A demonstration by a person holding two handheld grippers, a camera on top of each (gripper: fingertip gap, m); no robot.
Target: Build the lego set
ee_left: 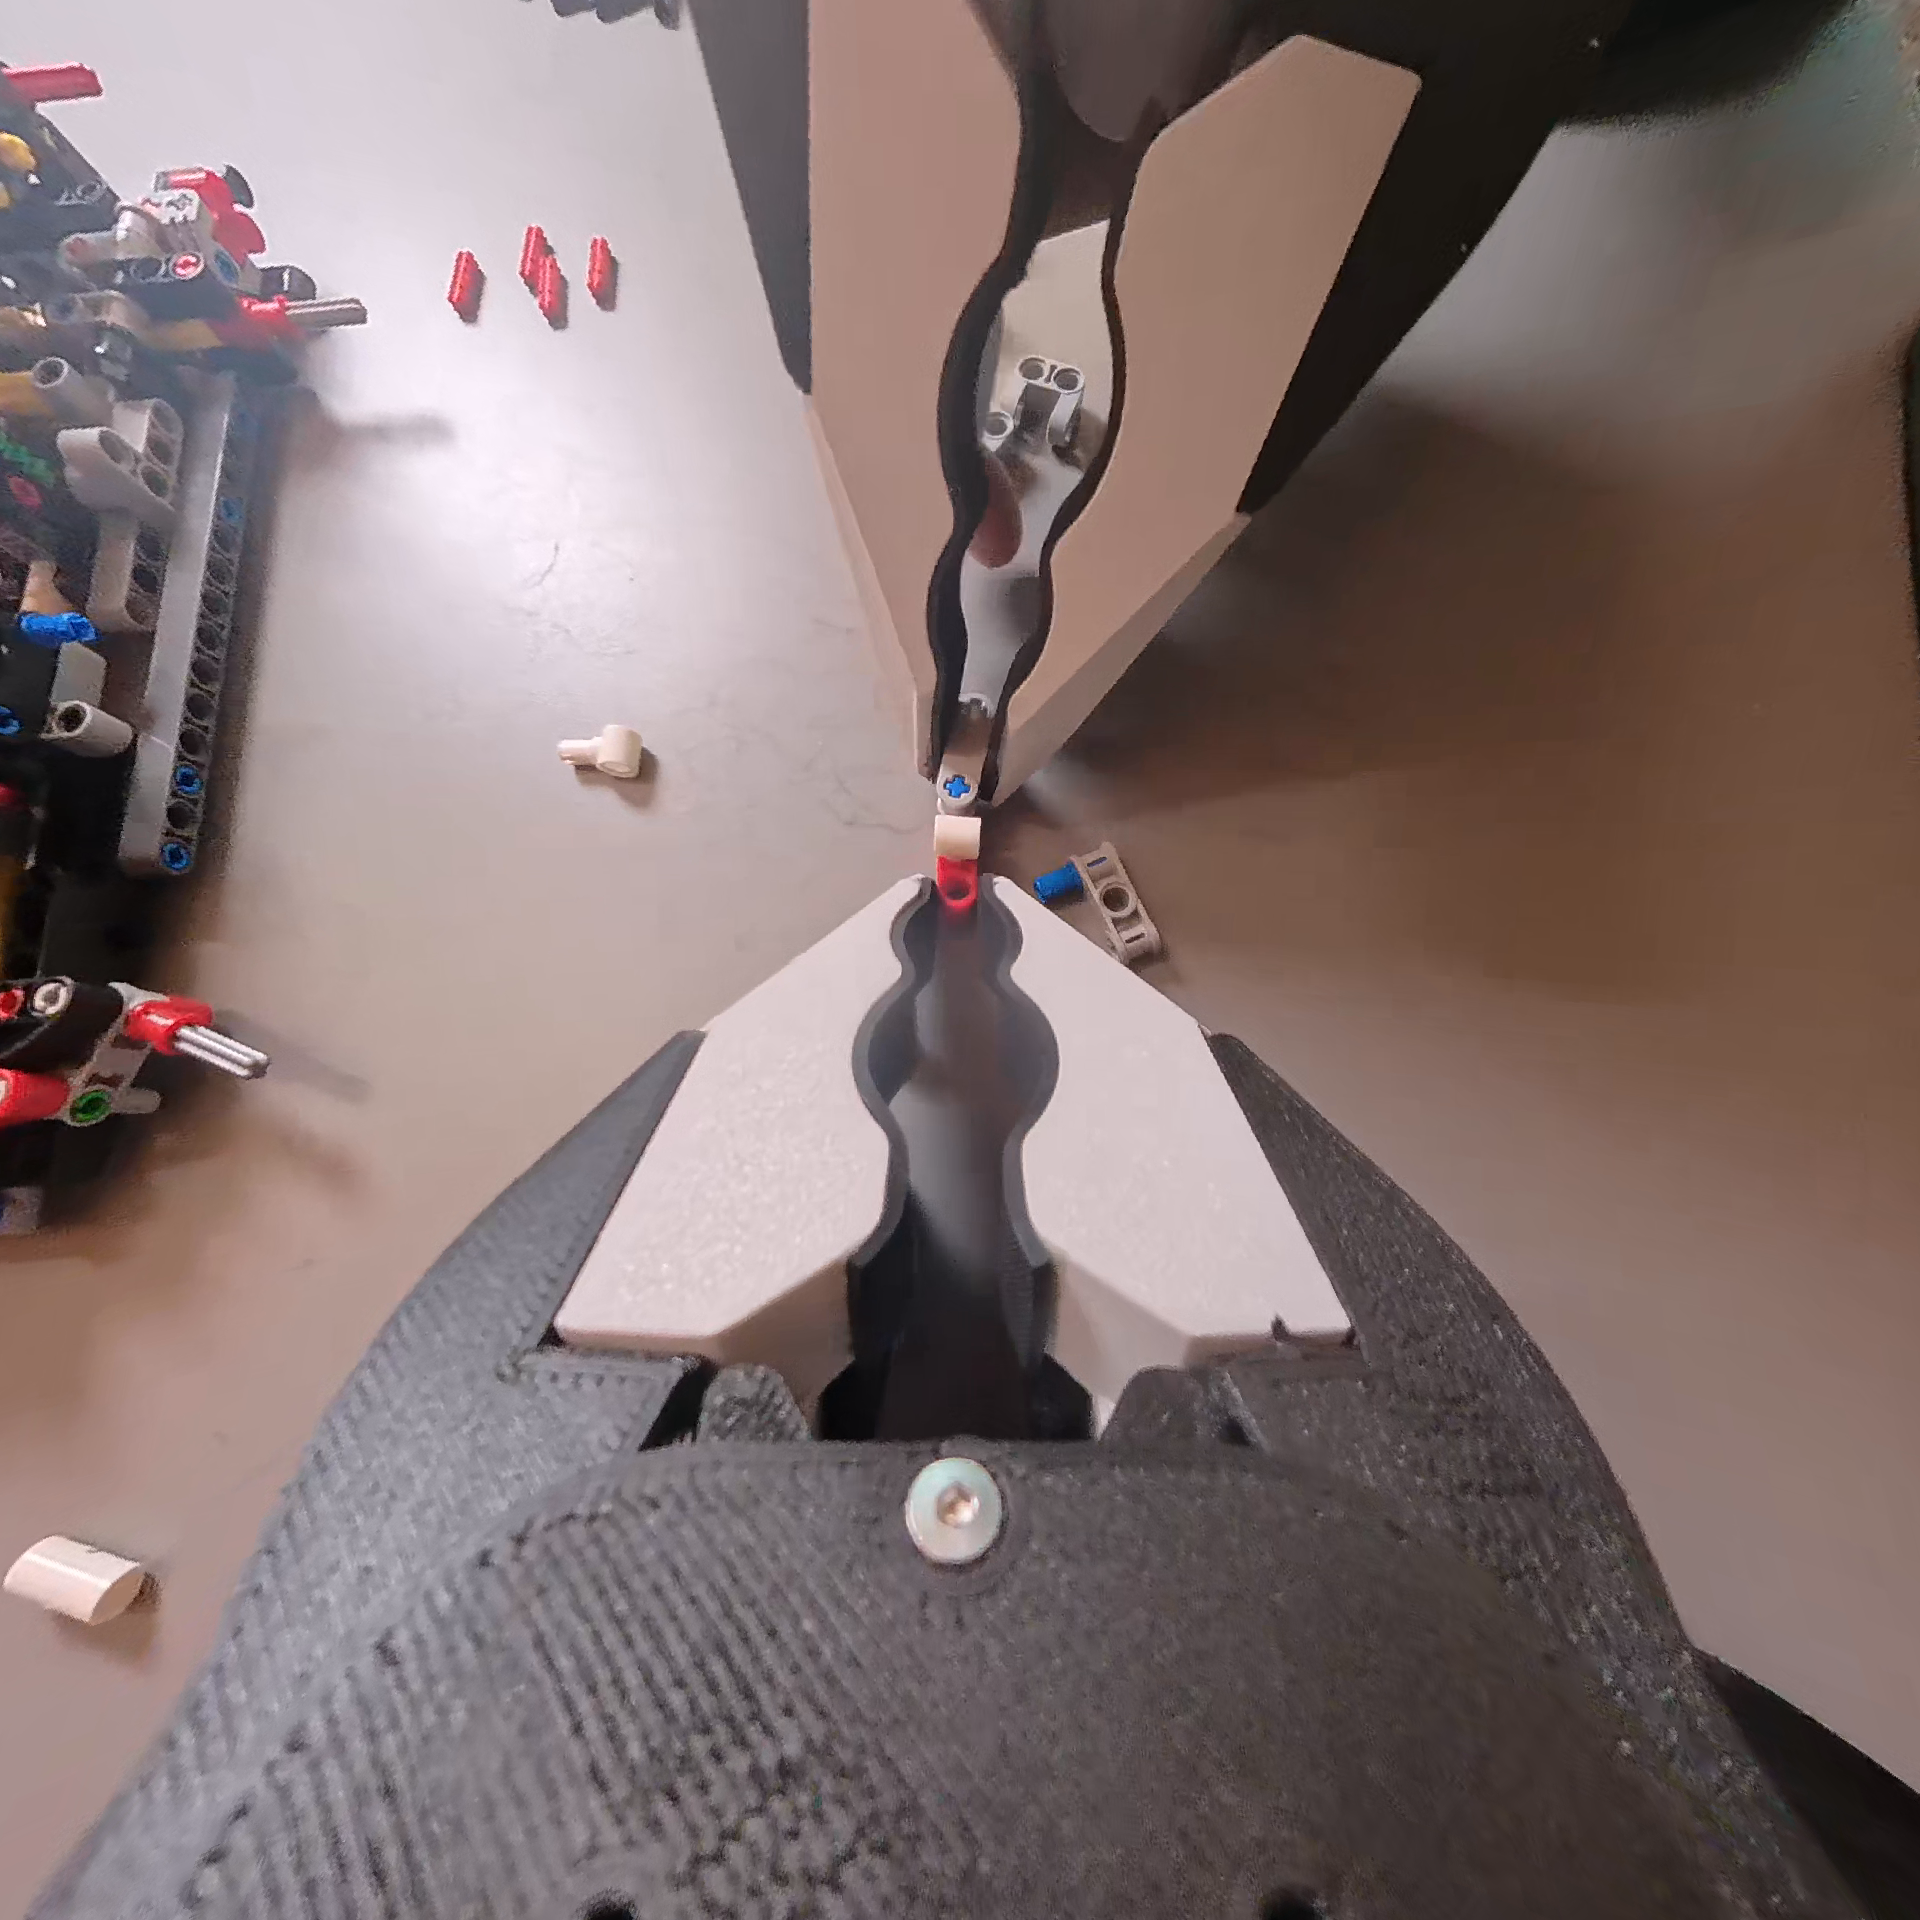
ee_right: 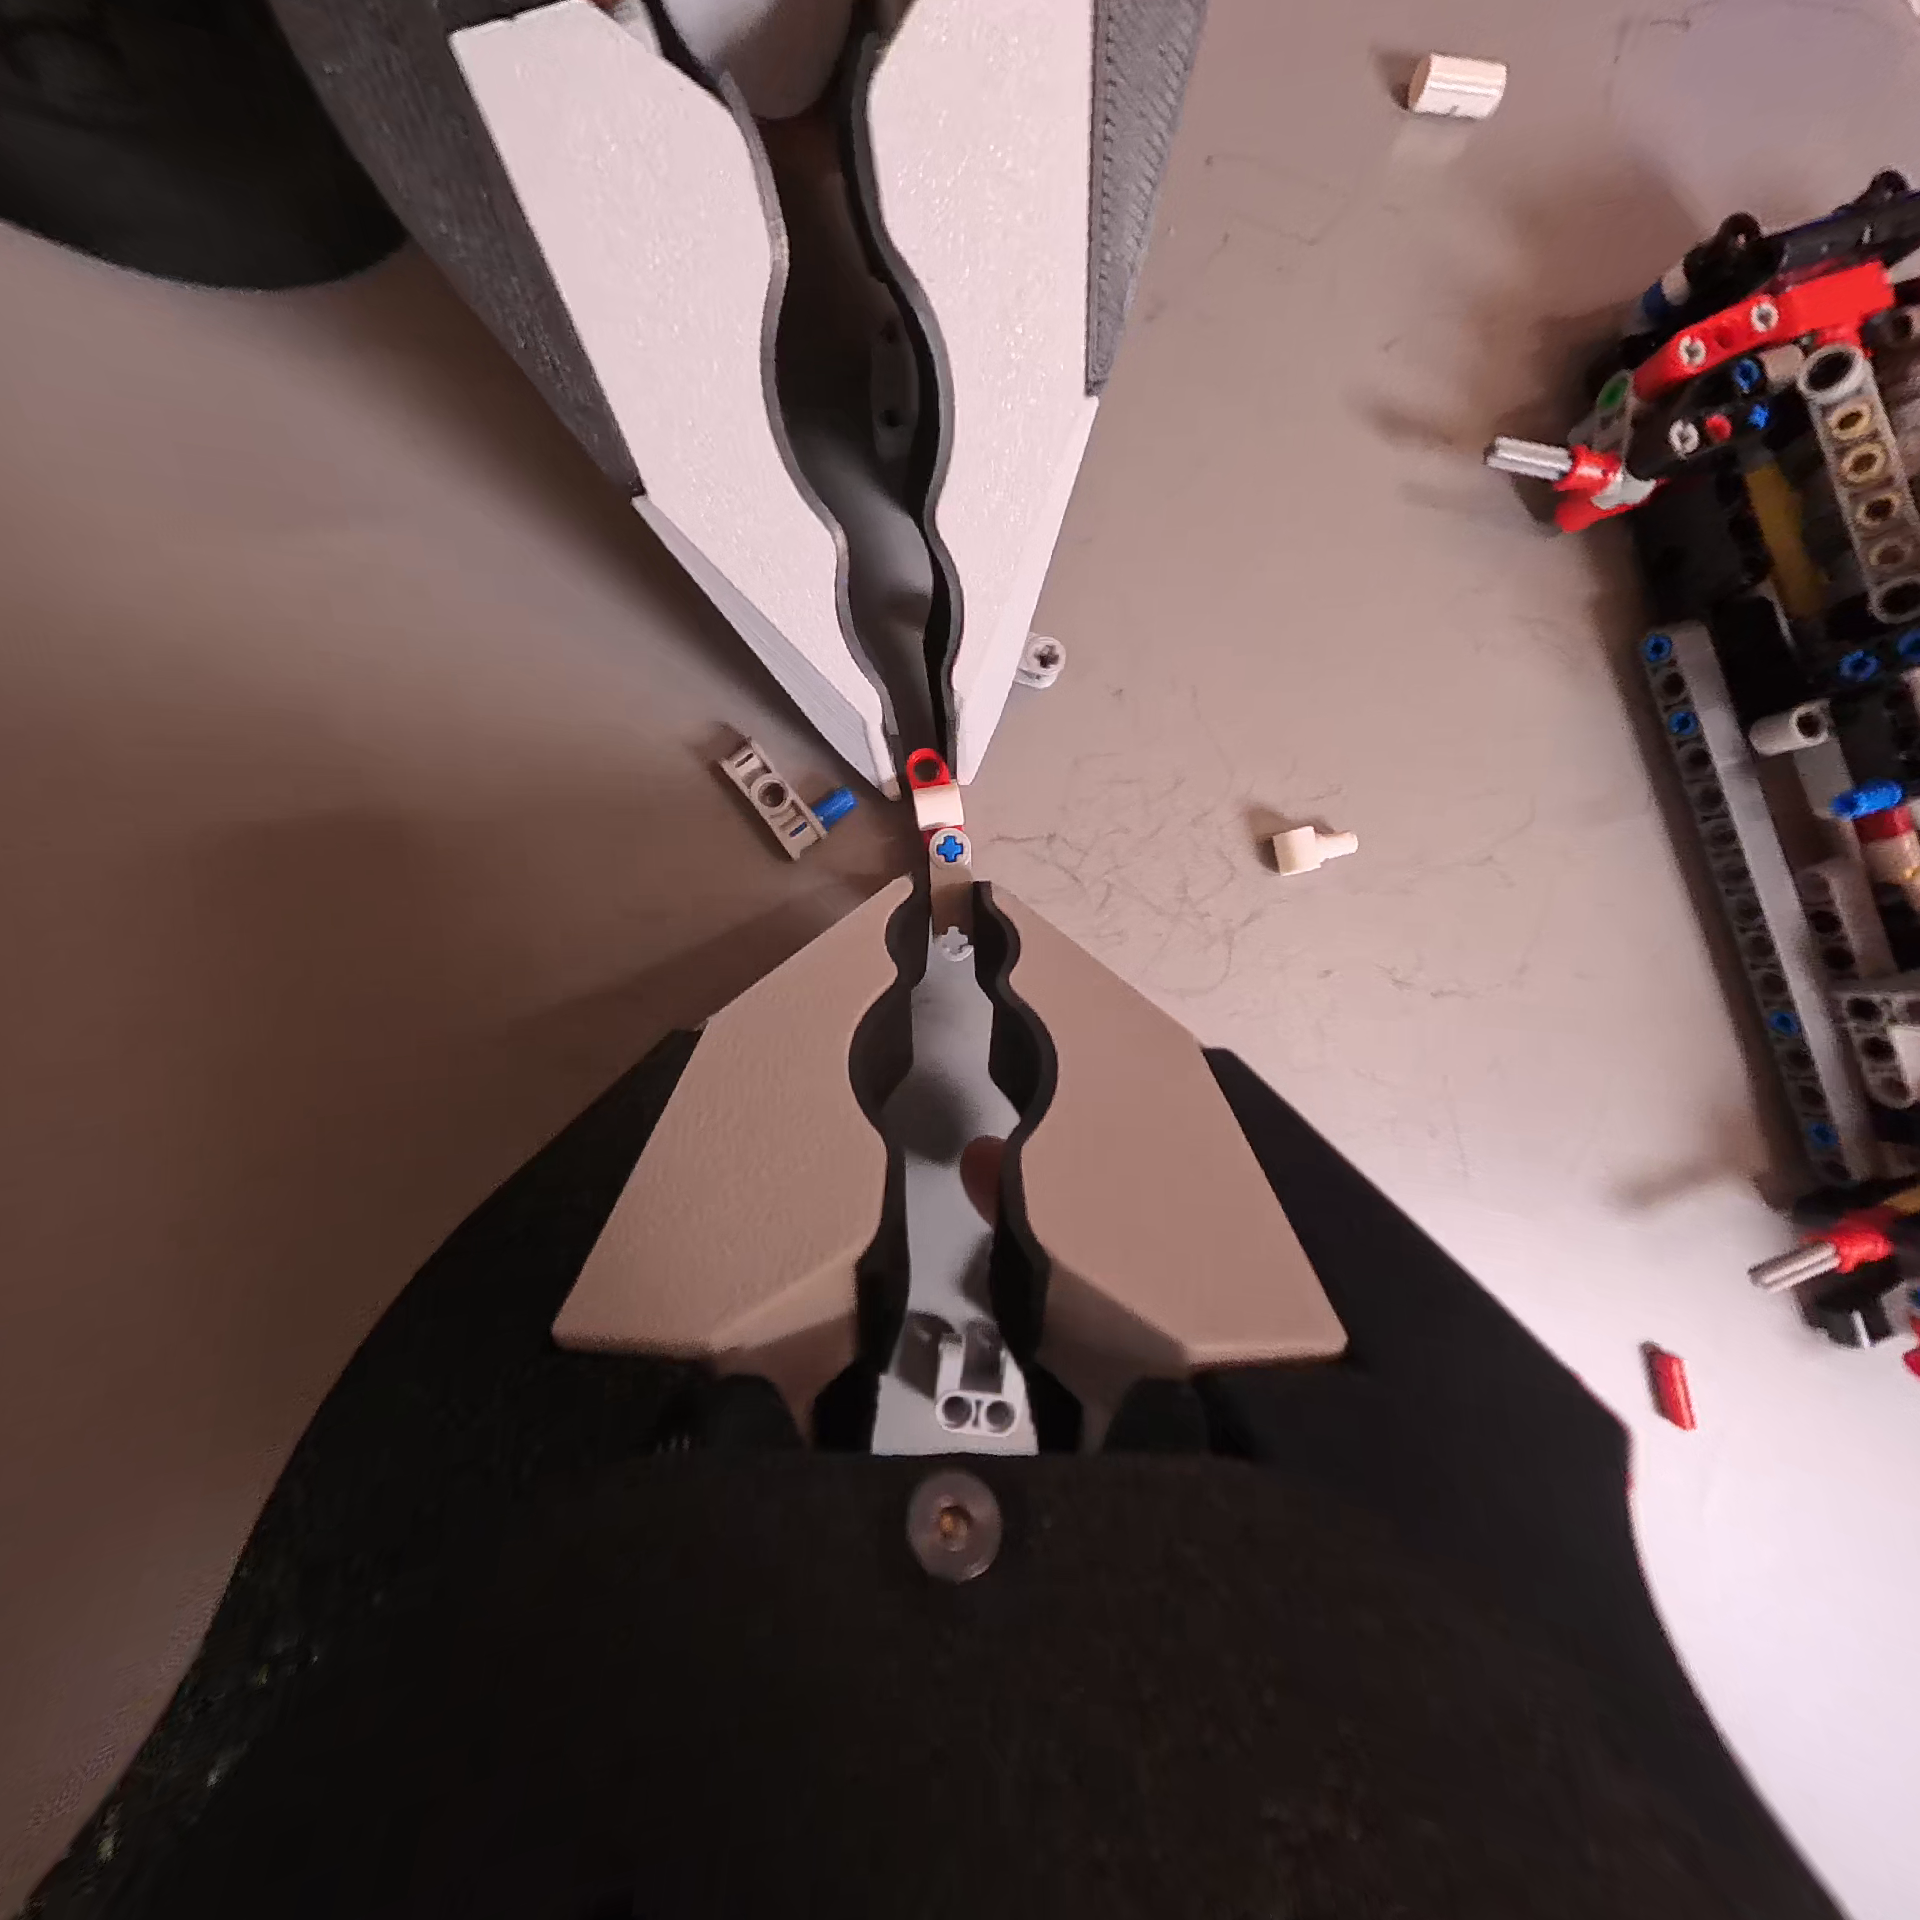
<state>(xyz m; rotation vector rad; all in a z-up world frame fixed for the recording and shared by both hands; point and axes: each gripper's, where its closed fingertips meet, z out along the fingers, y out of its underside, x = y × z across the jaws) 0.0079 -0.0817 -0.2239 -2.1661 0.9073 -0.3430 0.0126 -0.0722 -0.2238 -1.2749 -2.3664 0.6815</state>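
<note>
1. Left gripper (ee_left: 956, 894) is pinched tight on a small red piece (ee_left: 954, 883), which has a white sleeve (ee_left: 957, 834) stuck on its far end.
2. Right gripper (ee_right: 951, 894) comes in from the opposite side, tip to tip with the left one. It's clamped on a long grey piece (ee_right: 951, 1174) with a blue cross pin (ee_right: 949, 849) at its tip, right up against the white sleeve.
3. All of this hangs over a tan table (ee_left: 520, 582), about mid-scene.
4. The half-built model (ee_left: 114, 499) sits at the far left in the left wrist view.
5. Loose bits around: red pins (ee_left: 535, 275), a cream connector (ee_left: 608, 750), and a grey connector with a blue pin (ee_left: 1112, 899) just beside the tips.
</note>
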